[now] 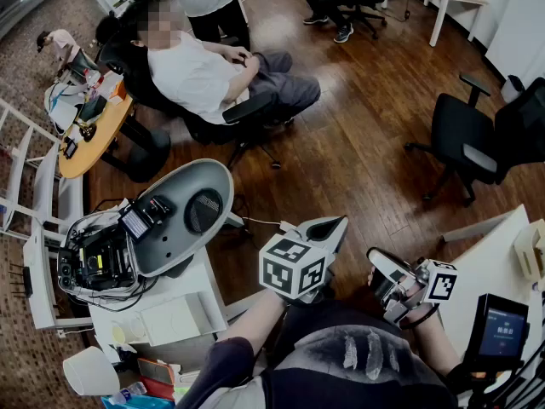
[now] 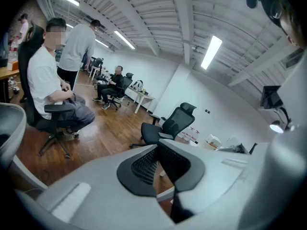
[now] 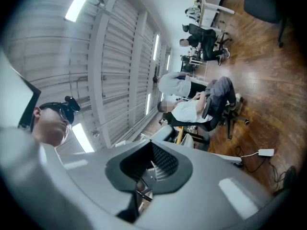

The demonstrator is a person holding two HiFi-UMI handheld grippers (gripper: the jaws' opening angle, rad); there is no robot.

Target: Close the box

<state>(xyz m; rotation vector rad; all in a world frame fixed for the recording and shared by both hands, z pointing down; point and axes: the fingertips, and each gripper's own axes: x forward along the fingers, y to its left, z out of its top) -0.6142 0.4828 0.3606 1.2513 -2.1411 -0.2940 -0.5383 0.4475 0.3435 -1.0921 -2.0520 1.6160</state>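
My left gripper (image 1: 338, 223) is held up in front of my chest, its marker cube (image 1: 294, 267) facing the head camera. In the left gripper view its jaws (image 2: 158, 145) point out across the room, tips touching, with nothing between them. My right gripper (image 1: 375, 259) sits just right of it, pointing back towards the seated person. Its jaws (image 3: 152, 144) are also shut and hold nothing. A pale box-like thing (image 1: 530, 250) stands on the white table (image 1: 485, 258) at the far right, cut off by the frame edge. Both grippers are well clear of it.
A grey-and-white machine with a large oval shell (image 1: 183, 211) stands on a white stand to my left. A person (image 1: 209, 75) sits in a chair on the wooden floor ahead. Black office chairs (image 1: 464, 139) stand at the right. A small screen device (image 1: 500, 326) sits by my right arm.
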